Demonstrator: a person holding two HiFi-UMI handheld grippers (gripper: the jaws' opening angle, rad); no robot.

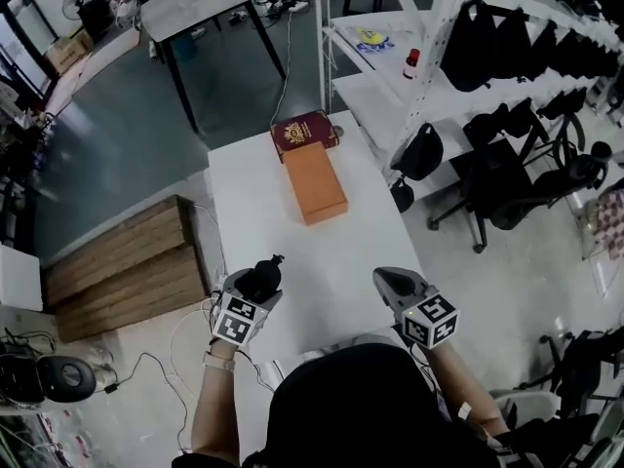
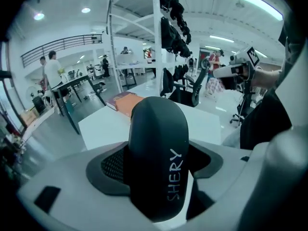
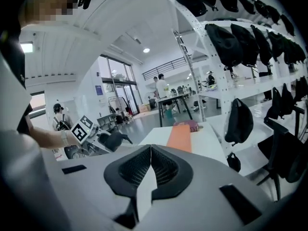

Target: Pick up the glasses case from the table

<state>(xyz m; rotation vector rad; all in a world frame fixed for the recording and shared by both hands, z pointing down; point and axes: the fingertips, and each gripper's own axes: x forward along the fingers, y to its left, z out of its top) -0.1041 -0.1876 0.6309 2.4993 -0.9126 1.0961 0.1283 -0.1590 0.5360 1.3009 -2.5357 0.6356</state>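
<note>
The glasses case (image 1: 263, 273) is a black rounded shell marked SHERY. It is held off the white table (image 1: 292, 242) over the near left edge. My left gripper (image 1: 255, 286) is shut on it. In the left gripper view the case (image 2: 156, 129) stands upright between the dark pads and fills the middle, with that gripper (image 2: 159, 150) closed round it. My right gripper (image 1: 383, 277) hovers above the near right part of the table. Its jaws meet with nothing between them (image 3: 150, 160). The right gripper view also shows the case (image 3: 114, 139) at left.
An orange box (image 1: 314, 183) lies lengthwise in the middle of the table, with a maroon book (image 1: 304, 133) at its far end. White shelving with black bags (image 1: 487, 47) runs along the right. Wooden crates (image 1: 122, 266) and cables lie on the floor at left.
</note>
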